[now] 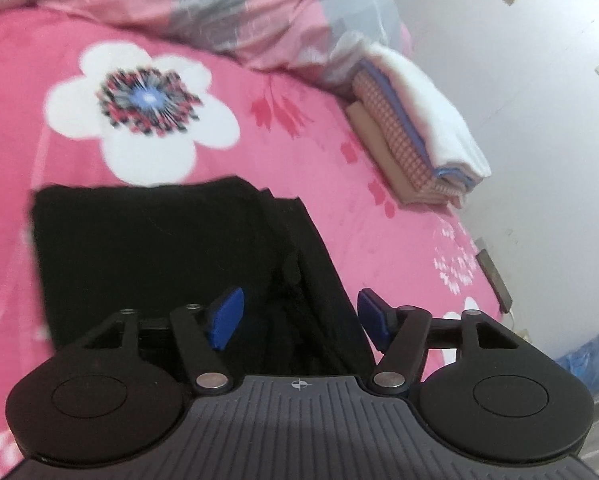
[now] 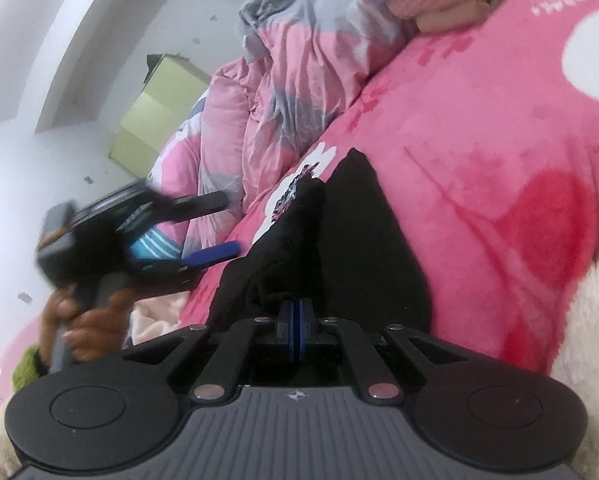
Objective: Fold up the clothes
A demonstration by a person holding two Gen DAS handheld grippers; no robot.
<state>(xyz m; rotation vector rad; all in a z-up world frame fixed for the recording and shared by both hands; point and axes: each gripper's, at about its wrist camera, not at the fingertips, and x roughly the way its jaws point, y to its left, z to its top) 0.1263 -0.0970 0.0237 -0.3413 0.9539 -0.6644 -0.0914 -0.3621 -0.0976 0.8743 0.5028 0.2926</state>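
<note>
On the pink bed [image 1: 299,208] lies the black garment [image 1: 151,248], partly folded, its right edge doubled over in long pleats. My left gripper [image 1: 299,316] hangs over its near edge with the blue pads [image 1: 225,318] spread apart and nothing between them. My right gripper [image 2: 297,330] is clenched, pads pressed together, and a bunched ridge of the black garment [image 2: 323,236] rises right at the tips; it looks pinched there, though the dark cloth hides the exact contact. From the right wrist view I see my left gripper [image 2: 203,232] off to the side, clear of the cloth, held in a hand [image 2: 87,320].

I judge the risk to be this: with only one corner held, a pull from my right side could drag the whole piece across the bed and undo the fold already made, or leave the ridge bunched rather than flat. My left side, loose as it is, pins nothing. A long drag could also shove the garment toward the stack [image 1: 415,136] of folded clothes by the wall.

No brand, label or writing can be read anywhere.
</note>
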